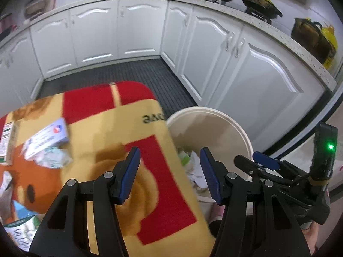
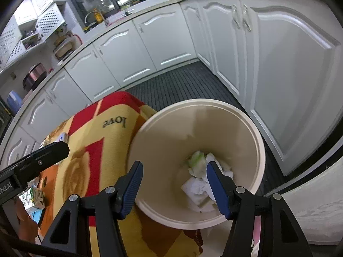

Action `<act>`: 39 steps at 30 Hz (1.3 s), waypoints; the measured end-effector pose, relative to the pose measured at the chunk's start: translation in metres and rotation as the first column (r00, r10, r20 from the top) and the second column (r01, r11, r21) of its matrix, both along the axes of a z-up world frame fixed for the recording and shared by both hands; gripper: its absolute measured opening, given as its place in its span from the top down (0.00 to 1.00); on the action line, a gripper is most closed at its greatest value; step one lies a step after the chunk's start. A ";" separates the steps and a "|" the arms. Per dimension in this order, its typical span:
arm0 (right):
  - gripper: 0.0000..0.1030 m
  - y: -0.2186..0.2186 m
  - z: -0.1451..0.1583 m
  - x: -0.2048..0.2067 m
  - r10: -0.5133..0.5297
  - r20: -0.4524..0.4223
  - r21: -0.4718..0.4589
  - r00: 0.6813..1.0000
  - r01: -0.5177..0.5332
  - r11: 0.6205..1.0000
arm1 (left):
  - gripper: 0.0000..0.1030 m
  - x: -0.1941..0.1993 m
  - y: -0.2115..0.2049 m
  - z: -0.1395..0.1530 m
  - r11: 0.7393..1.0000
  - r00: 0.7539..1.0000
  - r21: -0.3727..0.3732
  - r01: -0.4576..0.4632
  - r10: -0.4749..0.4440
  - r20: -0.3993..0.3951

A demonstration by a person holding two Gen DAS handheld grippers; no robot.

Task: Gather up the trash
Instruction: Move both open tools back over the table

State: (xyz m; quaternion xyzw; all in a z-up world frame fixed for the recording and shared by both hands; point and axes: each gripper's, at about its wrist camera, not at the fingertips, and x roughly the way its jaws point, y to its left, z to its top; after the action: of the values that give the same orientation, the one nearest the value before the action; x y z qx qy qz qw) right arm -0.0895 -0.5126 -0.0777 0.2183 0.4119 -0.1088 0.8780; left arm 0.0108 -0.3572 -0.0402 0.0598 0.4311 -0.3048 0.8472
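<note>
Over bin and table, kitchen corner, both wrist views.

Table [image 1: 150, 111]: cloth-covered in red, yellow and brown; it bears the uncollected trash at its left side and abuts the bin, so a carry to the bin is short.

Bin [image 2: 260, 150]: cream, round, open-topped, just beside the table edge on dark flooring; crumpled white paper and a pale green scrap lie at the bottom, judged trash already collected.

Right gripper [image 2: 174, 187]: jaws wide, holding nothing, poised above the bin mouth, a stance consistent with a drop.

Left gripper [image 1: 170, 174]: jaws wide, empty, straddling the table edge and bin rim.

Box [image 1: 46, 138]: small, white with blue and red print, blurred, lying flat on the cloth.

Wad [image 1: 52, 157]: crumpled pale paper touching the box's near side; light and soft, probably easy to pinch.

Carton [image 1: 18, 233]: green-printed, at the table's near left, partly cut off by the frame.
</note>
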 end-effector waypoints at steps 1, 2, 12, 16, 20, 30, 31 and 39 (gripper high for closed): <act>0.41 0.004 0.002 0.001 0.005 0.002 -0.004 1.000 -0.005 1.000 | 0.45 0.000 0.007 0.002 1.000 1.000 -0.002 -0.013 0.013 0.003; 0.41 0.008 0.005 0.002 0.012 0.007 -0.007 1.000 -0.012 1.000 | 0.45 0.000 0.012 0.004 1.000 1.000 -0.002 -0.022 0.022 0.007; 0.38 0.058 0.028 0.020 0.104 0.045 -0.027 0.994 -0.103 0.994 | 0.45 0.001 0.071 0.022 0.994 0.992 0.016 -0.112 0.110 0.066; 0.38 0.080 0.032 0.030 0.148 0.047 -0.033 0.988 -0.147 0.989 | 0.45 0.003 0.094 0.025 0.989 0.987 0.017 -0.147 0.146 0.074; 0.37 0.103 0.034 0.038 0.190 0.047 -0.035 0.981 -0.189 0.981 | 0.45 0.006 0.117 0.027 0.984 0.981 0.019 -0.179 0.177 0.078; 0.33 0.152 0.033 0.062 0.285 0.041 -0.017 0.958 -0.285 0.958 | 0.45 0.022 0.180 0.037 0.966 0.963 0.019 -0.259 0.257 0.076; 0.33 0.158 0.033 0.065 0.299 0.038 -0.019 0.954 -0.298 0.954 | 0.45 0.025 0.188 0.037 0.964 0.962 0.023 -0.267 0.265 0.071; 0.33 0.196 0.025 0.091 0.369 0.013 -0.009 0.929 -0.369 0.929 | 0.45 0.051 0.251 0.031 0.929 0.931 0.068 -0.363 0.360 0.055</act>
State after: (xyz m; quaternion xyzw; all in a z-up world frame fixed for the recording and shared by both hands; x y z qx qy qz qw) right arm 0.0013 -0.3162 -0.0523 0.1348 0.4390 0.0584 0.8864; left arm 0.0614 -0.1061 -0.0097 0.0186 0.4284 -0.1254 0.8946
